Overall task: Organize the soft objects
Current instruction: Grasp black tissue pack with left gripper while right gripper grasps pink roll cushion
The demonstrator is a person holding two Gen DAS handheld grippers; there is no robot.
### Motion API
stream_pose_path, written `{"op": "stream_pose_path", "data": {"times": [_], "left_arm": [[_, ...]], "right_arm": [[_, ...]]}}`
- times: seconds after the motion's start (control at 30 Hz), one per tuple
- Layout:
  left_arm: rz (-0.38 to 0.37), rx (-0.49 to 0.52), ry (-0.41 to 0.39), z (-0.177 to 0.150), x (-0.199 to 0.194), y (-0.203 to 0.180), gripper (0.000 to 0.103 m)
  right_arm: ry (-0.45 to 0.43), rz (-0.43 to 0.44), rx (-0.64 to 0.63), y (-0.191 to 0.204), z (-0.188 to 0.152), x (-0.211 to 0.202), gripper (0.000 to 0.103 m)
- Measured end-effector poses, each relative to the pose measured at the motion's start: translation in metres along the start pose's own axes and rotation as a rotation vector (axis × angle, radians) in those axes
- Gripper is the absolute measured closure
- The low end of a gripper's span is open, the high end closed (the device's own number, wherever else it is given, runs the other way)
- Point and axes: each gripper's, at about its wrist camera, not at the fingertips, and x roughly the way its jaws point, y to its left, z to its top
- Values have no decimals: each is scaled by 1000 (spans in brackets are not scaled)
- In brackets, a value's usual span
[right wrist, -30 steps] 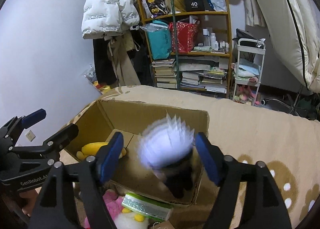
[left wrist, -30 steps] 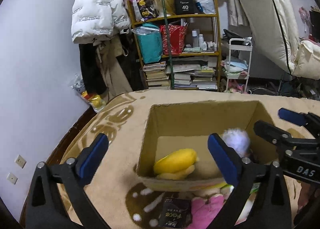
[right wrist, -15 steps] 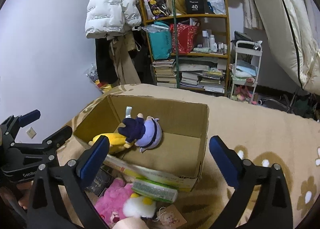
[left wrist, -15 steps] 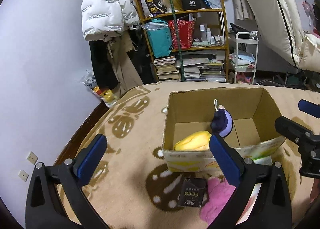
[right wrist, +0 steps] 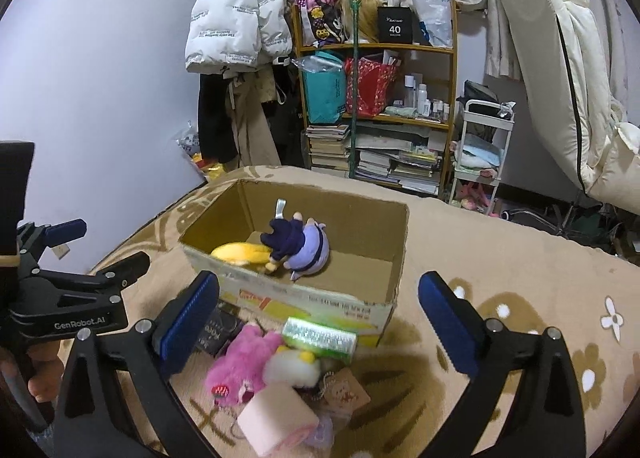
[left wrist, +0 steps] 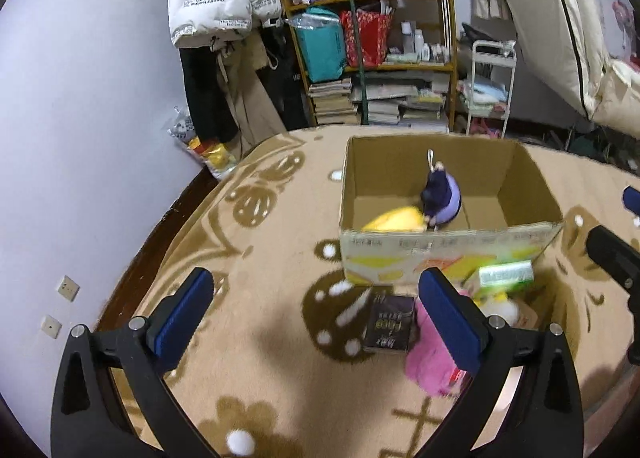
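Both my hand-held grippers are spread wide and hold nothing: the left hand-held gripper (left wrist: 316,310) hangs over the patterned blanket (left wrist: 256,242), the right hand-held gripper (right wrist: 318,312) above the pile of soft things in front of the cardboard box (right wrist: 394,250).

Inside the box a purple doll (right wrist: 306,248) lies against a yellow plush (right wrist: 240,254). Waiting outside, touching one another, are a pink plush (right wrist: 240,358), a white fluffy toy (right wrist: 290,366) and a pink roll (right wrist: 276,424).

The heap is my worry. The plushes are tangled with a green glittery packet (right wrist: 320,338), a dark booklet (left wrist: 390,324) and a tag on a bead chain (right wrist: 346,394); a careless pinch could, I judge, drag one of these into the box along with a toy. The box's near wall stands just beyond the pile, so a low lift might snag it or push the box across the blanket. My left tool also sits close beside the pile, crowding any reach from that side.
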Motion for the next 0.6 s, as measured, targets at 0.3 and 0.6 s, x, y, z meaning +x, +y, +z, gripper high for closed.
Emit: {"op": "stream_pose_path", "data": {"times": [0.3, 0.6], "left_arm": [[14, 62, 70, -15, 0, -6, 2], [7, 79, 175, -20, 29, -11, 2]], "right_arm": [[67, -16, -11, 2, -23, -6, 0], [182, 16, 3, 1, -41, 17, 0]]}}
